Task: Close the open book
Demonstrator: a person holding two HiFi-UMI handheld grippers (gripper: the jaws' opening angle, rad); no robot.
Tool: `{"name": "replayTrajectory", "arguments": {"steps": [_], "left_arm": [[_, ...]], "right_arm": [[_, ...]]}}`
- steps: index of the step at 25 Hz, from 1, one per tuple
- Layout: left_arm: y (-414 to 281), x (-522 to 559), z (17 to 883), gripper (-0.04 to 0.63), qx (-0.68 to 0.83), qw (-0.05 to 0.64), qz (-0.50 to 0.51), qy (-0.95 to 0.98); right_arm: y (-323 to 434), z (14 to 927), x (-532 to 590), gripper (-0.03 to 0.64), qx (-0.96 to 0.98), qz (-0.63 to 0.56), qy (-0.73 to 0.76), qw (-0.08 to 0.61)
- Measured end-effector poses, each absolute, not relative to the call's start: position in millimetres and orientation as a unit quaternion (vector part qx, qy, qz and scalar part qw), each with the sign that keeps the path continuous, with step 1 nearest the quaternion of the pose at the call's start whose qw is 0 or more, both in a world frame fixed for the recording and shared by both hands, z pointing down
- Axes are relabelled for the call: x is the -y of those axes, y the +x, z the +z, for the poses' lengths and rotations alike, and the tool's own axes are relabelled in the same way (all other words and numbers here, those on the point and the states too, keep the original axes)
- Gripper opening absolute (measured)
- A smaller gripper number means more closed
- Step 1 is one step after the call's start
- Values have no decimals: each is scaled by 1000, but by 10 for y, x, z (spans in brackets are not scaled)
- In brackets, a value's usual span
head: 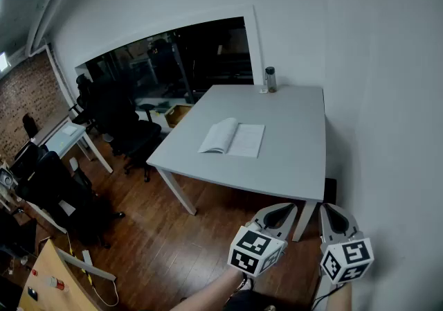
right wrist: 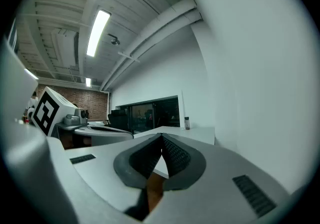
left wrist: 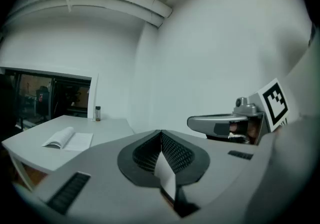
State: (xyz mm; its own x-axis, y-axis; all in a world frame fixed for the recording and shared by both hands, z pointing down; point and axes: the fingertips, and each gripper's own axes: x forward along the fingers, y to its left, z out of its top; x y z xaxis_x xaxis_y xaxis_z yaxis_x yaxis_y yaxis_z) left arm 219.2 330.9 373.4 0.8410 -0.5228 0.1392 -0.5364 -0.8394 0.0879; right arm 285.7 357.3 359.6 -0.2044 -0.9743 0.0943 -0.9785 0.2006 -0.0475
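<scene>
Book point(head: 232, 138) lies open on the white table point(head: 291, 164), well ahead of our left gripper point(head: 280, 214) and right gripper point(head: 334, 218) in the head view. In the left gripper view, our jaws are pressed together on nothing, with the book ahead to their left. In the right gripper view, we see those jaws closed too.

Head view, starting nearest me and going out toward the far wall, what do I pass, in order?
left gripper and right gripper side by side → table near edge → open book → bottle → dark window
</scene>
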Motion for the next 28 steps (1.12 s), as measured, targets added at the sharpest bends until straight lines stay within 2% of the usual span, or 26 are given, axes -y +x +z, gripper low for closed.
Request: {"name": "replayTrajectory", "arguments": {"steps": [12,28], "left_arm": [[1939,-2428,3858,5,278,76,58,956],[903,-1179,4041,5,312,103,64,942]], "right_arm": [[2557,3719,-2676,3,783,57,618,47],[1496,3854,-1336,3,815,57,571,84]]}}
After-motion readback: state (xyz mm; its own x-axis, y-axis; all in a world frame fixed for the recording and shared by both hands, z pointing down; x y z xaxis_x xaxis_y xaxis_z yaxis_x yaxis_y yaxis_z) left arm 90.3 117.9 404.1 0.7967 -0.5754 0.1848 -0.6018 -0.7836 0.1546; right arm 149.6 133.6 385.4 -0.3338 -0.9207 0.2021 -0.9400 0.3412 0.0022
